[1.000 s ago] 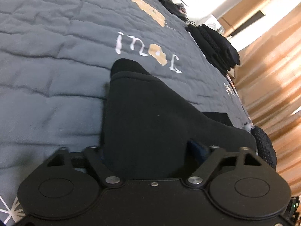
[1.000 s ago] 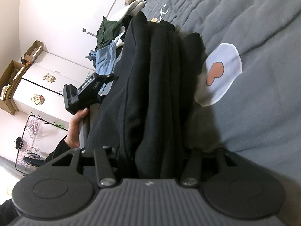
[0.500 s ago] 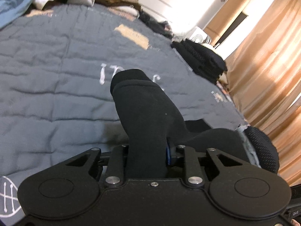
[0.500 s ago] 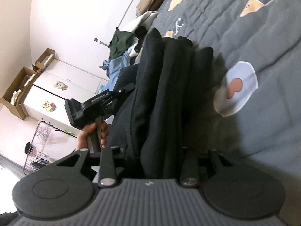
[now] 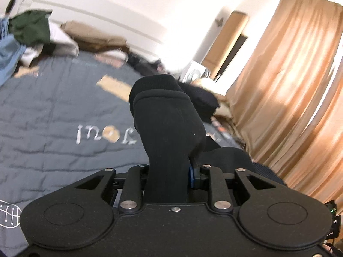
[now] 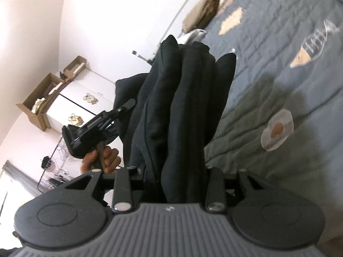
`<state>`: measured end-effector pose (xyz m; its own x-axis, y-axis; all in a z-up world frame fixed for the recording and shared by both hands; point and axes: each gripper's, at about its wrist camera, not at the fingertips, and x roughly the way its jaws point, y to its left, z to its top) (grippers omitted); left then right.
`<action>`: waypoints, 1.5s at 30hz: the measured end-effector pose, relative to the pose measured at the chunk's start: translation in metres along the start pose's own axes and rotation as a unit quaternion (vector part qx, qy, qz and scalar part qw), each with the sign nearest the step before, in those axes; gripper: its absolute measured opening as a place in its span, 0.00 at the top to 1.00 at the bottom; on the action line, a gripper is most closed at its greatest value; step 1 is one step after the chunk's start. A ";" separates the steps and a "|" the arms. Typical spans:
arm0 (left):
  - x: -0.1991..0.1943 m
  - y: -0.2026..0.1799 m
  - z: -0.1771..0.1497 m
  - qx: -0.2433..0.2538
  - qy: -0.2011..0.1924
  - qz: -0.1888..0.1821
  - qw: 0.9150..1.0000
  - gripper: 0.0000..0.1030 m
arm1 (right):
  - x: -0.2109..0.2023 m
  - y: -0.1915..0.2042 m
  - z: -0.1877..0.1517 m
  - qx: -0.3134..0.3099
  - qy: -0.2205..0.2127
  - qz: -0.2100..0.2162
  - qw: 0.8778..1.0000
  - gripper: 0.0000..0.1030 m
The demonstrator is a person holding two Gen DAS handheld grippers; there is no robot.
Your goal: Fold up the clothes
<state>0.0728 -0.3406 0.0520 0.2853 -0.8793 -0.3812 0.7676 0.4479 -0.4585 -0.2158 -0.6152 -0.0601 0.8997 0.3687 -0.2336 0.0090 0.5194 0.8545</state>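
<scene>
Left wrist view: the left gripper (image 5: 169, 177) is seen closed tight on a bunched fold of the black garment (image 5: 167, 128), its jaws drawn far closer together than a second ago, when they stood wide around the cloth. The garment is now carried clear above the quilt (image 5: 53, 111), whereas a second ago it was lying low against it. More of the room is taken in than before: the curtain (image 5: 289, 85) to the right of the quilt and a heap of clothes (image 5: 32, 34) at the quilt's far edge. The frame is blurred, so motion is judged to be under way.

Right wrist view: the right gripper (image 6: 171, 182) is clamped on several thick layers of the same garment, its jaws held apart only by the cloth's bulk, much as a second ago. The garment is raised above the quilt (image 6: 278, 75), and a shadow is thrown on the quilt beneath it. The left gripper and the hand (image 6: 103, 158) holding it are seen to the left of the garment, off the quilt's side.

The lift with both grips is judged to be a carrying or repositioning of a garment already gathered in layers; whether a further fold is meant cannot be told.
</scene>
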 end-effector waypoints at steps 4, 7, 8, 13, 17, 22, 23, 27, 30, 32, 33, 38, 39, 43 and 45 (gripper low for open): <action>-0.019 -0.036 0.003 0.009 -0.019 0.002 1.000 0.78 | -0.022 0.010 0.003 -0.010 -0.004 0.013 1.000 0.66; -0.025 -0.063 -0.002 0.019 -0.023 0.008 1.000 0.78 | -0.041 0.013 -0.002 -0.010 -0.005 0.019 1.000 0.66; -0.027 -0.071 -0.004 0.022 -0.024 0.010 0.999 0.78 | -0.047 0.013 -0.004 -0.009 -0.004 0.020 1.000 0.66; -0.036 -0.110 -0.016 0.022 -0.041 0.004 0.999 0.78 | -0.083 0.017 -0.004 -0.016 -0.002 0.020 1.000 0.66; -0.043 -0.140 -0.027 0.022 -0.054 -0.001 0.998 0.78 | -0.118 0.024 0.002 -0.035 -0.002 0.014 0.999 0.66; -0.038 -0.179 -0.037 0.022 -0.068 -0.012 0.997 0.78 | -0.158 0.026 0.012 -0.049 -0.003 0.005 0.999 0.66; -0.036 -0.187 -0.040 0.022 -0.069 -0.013 0.997 0.78 | -0.166 0.025 0.014 -0.050 -0.003 0.002 0.999 0.66; -0.021 -0.218 -0.045 0.024 -0.073 -0.025 0.997 0.78 | -0.200 0.019 0.028 -0.056 -0.006 -0.007 0.998 0.66; -0.005 -0.239 -0.047 0.021 -0.078 -0.039 0.996 0.78 | -0.227 0.015 0.041 -0.061 -0.011 -0.018 0.998 0.66; 0.009 -0.254 -0.048 0.020 -0.078 -0.048 0.996 0.78 | -0.244 0.012 0.050 -0.066 -0.015 -0.028 0.997 0.66; 0.019 -0.262 -0.048 0.019 -0.077 -0.052 0.995 0.78 | -0.253 0.010 0.056 -0.068 -0.017 -0.034 0.997 0.67; 0.069 -0.299 -0.047 0.016 -0.071 -0.073 0.995 0.78 | -0.291 -0.008 0.080 -0.067 -0.033 -0.061 0.995 0.67; 0.081 -0.306 -0.046 0.013 -0.068 -0.078 0.995 0.78 | -0.299 -0.014 0.086 -0.065 -0.037 -0.066 0.995 0.67; 0.135 -0.331 -0.045 0.009 -0.047 -0.089 0.995 0.78 | -0.328 -0.034 0.111 -0.060 -0.051 -0.094 0.993 0.67; 0.163 -0.342 -0.045 0.012 -0.035 -0.091 0.995 0.78 | -0.339 -0.047 0.126 -0.059 -0.054 -0.109 0.991 0.67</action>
<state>-0.1692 -0.6296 0.1107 0.1796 -0.9549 -0.2363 0.8239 0.2772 -0.4943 -0.4660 -0.8621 0.0374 0.9237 0.1556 -0.3501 0.1637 0.6659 0.7278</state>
